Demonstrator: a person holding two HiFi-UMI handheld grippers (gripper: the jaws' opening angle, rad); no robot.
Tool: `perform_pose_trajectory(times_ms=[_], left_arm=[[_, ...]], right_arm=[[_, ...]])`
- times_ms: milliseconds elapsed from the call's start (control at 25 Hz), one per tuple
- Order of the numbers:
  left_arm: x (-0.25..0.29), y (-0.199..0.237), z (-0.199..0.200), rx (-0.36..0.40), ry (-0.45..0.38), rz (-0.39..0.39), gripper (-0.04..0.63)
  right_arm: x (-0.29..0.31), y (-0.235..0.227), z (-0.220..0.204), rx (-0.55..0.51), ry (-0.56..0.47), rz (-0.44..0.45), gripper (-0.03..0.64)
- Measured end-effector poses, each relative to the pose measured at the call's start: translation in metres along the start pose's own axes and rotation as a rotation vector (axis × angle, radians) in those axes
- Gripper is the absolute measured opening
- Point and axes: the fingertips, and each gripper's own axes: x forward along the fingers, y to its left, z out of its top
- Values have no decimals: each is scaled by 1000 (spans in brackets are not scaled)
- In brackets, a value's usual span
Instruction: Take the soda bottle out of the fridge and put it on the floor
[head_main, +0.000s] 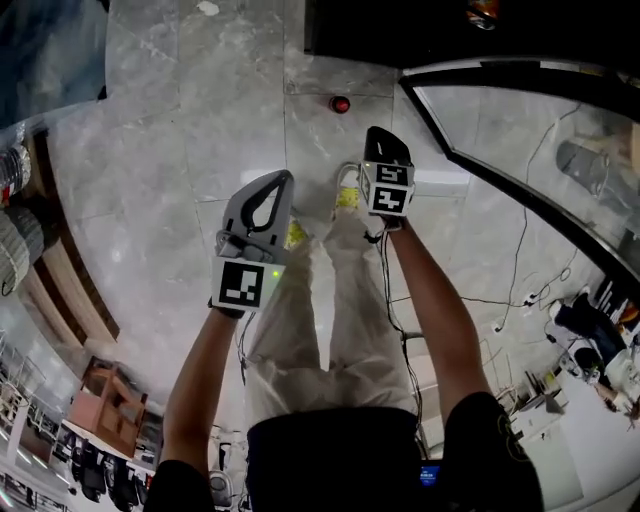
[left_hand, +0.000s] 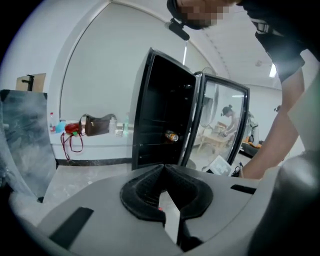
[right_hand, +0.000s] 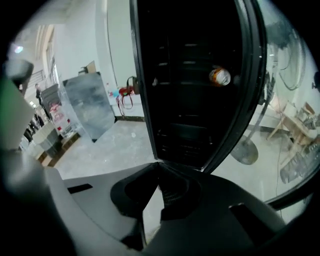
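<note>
Left gripper (left_hand: 162, 168): jaws closed tip to tip with nothing between them, held in front of the body above the person's legs.
Right gripper (right_hand: 159, 166): jaws pressed together and empty; the head view puts it a little further forward than the left.
Floor (head_main: 200, 120): pale marble tiles beneath both grippers.
Soda bottle (head_main: 340, 103): stands on the floor just in front of the fridge, beyond the right gripper and clear of both. From above it shows as a red cap. Only the head view shows it plainly.
Fridge (left_hand: 150, 110): black, dark inside, with its glass door (head_main: 520, 130) swung wide open.
Drink (right_hand: 220, 76): orange and white, on a shelf inside the fridge. Both gripper views show it clearly.
Bag (left_hand: 97, 125): brown, on a white table by the far wall, left of the fridge. Only the left gripper view shows it.
</note>
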Motion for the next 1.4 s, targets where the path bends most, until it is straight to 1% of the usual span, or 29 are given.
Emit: perform_pose_trajectory(times_ms=[80,160,240,280,360,480,600,680,800,880,960,1080,1200,1400], left_arm=[[-26,-5,26,-27,-10,13,18],[-59,-17,49,-52,21,30,18],[-77,-31,74,-38,44,29,18],[-83,-38,90,-26,42,23,18],[-101,-52,122,0,33,7,18],[-139,-77,167,45,25,-27,18],[-177,-103,210,63,3,-62,18],[-204,-119,240,82,-33,-77,18],[-250,-132,274,105,-83,-66,18],[-260,-134,301,123,-125,-61,18],[-258,-137,324,146,-164,-60,18],[-263,-142,346,182,-206,-53,18],[-268,-148,357,184,-229,-52,18],[-278,-160,364,183,-242,-60,18]], right_arm=[[-51,0,30,55,-50,-29,-3],[-107,6,53,120,-74,-35,-3],[-157,4,82,164,-105,-36,-3],[-180,2,101,162,-129,-35,-3],[-227,8,141,114,-188,-21,-3],[-299,34,197,11,-261,35,-3],[-373,59,243,-76,-333,84,-3],[-424,72,267,-135,-391,91,-3],[-494,93,290,-189,-472,86,-3],[-523,94,307,-198,-526,78,-3],[-543,86,323,-201,-573,66,-3],[-565,79,330,-215,-615,53,-3],[-578,77,332,-228,-631,41,-3],[-601,76,335,-227,-653,26,-3]])
